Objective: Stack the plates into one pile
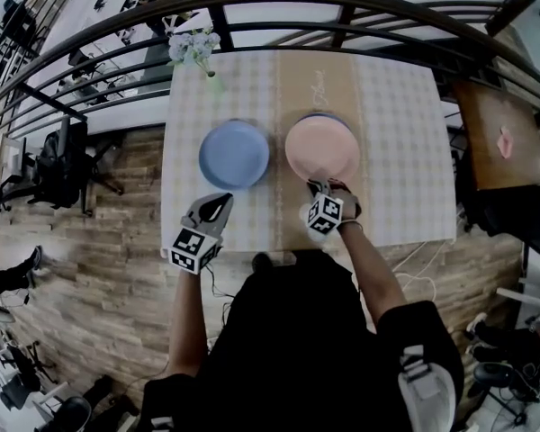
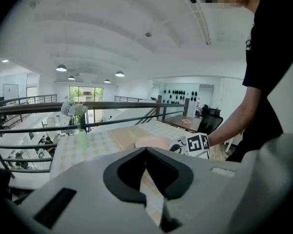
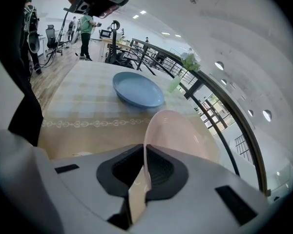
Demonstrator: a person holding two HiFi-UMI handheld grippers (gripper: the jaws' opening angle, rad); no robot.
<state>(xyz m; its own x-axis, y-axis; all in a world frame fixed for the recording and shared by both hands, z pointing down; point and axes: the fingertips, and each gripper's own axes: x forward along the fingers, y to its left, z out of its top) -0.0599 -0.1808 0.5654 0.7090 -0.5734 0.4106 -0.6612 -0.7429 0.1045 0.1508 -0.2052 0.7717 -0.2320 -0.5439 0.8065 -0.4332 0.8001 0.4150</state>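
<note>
right gripper [image 1: 319,189] pinches the near rim of the pink plate [image 1: 322,147].
pink plate is just right of the blue plate [image 1: 234,154]; left gripper [image 1: 218,207] hovers near the blue plate, jaws together, empty.

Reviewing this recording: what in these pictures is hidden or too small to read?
1. Head view: the right gripper meets the near rim of the pink plate, but the contact is too small to read.
2. Left gripper view: the blue plate is hidden behind the left gripper's own body.
3. Right gripper view: whether the pink plate's far edge touches the table is covered by the plate itself.
</note>
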